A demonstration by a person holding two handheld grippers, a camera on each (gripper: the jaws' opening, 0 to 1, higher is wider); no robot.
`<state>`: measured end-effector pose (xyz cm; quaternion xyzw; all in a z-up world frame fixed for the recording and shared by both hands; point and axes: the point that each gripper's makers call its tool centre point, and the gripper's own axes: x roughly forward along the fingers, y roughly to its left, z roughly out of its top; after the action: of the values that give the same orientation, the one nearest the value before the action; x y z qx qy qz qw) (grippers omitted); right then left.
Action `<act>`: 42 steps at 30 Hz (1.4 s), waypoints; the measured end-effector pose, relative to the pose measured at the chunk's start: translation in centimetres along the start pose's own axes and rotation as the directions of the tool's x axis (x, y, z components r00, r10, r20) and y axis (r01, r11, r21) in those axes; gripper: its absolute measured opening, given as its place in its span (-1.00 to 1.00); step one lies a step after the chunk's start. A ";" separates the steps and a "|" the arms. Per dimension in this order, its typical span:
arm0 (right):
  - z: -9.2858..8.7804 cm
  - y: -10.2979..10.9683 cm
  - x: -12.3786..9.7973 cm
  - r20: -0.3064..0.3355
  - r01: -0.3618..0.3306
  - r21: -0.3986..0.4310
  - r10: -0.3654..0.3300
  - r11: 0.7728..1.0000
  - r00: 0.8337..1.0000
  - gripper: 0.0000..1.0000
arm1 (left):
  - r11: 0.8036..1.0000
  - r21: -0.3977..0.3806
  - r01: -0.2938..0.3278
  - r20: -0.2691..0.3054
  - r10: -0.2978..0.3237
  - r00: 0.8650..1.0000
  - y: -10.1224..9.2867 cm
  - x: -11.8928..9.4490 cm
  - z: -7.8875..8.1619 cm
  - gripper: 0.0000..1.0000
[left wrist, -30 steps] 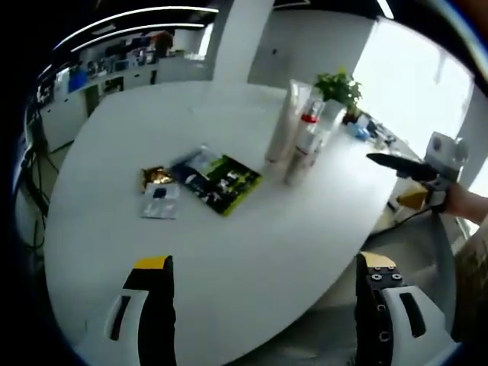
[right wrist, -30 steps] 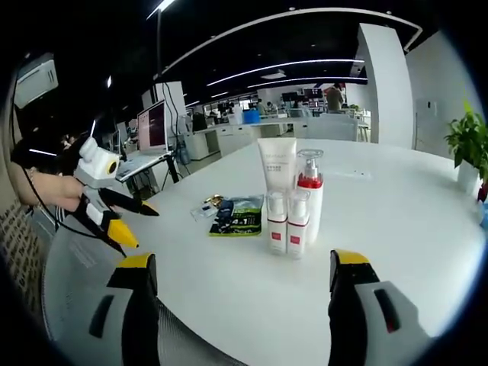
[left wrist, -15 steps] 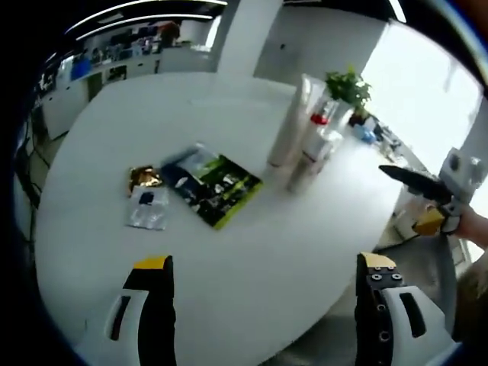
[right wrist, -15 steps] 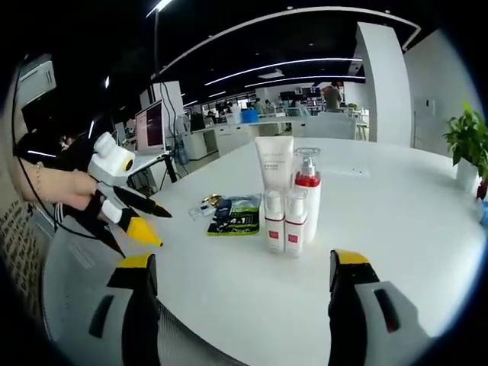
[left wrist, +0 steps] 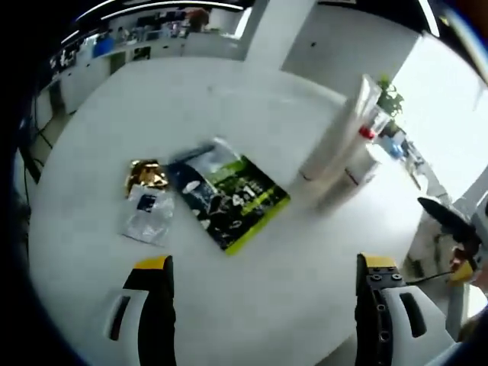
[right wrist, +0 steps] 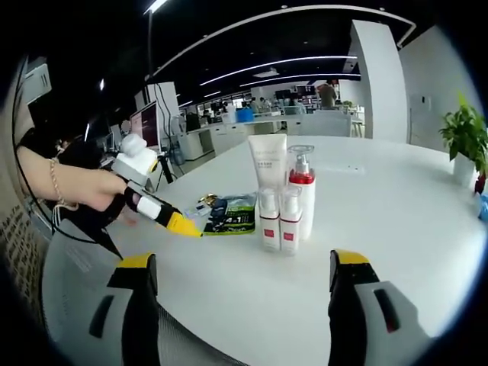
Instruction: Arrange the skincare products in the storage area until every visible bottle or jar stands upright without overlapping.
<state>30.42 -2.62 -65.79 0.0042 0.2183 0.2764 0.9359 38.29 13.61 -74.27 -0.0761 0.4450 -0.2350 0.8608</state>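
Partly hidden behind small bottles (right wrist: 278, 223), tube (right wrist: 268, 164), pump bottle (right wrist: 302, 187)

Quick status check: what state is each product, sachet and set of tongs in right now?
White tube: upright.
Pump bottle: upright, red collar, behind the small bottles.
Two small bottles: upright, side by side.
Green sachet: lying flat.
Gold sachet: lying flat.
Clear sachet: lying flat.
Left tongs: open, holding nothing, above the table.
Right tongs: open, holding nothing.
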 end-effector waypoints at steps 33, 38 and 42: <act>-0.6 -1.5 0.1 -0.030 0.064 0.048 -0.062 0.997 0.998 0.86 | 0.925 -0.197 -0.326 0.094 0.348 0.933 2.4 6.6 5.8 0.93; -0.7 -1.6 0.1 -0.037 0.067 0.048 -0.065 0.997 0.997 0.86 | 0.910 -0.212 -0.357 0.077 0.380 0.922 3.1 7.1 5.9 0.86; -0.8 -1.6 0.2 -0.041 0.067 0.045 -0.065 0.997 0.997 0.86 | 0.900 -0.214 -0.381 0.069 0.403 0.913 3.4 7.2 5.9 0.83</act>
<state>31.03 -3.97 -66.80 0.0131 0.2430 0.2400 0.9398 47.70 12.74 -77.18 -0.0821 0.4234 -0.0075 0.9022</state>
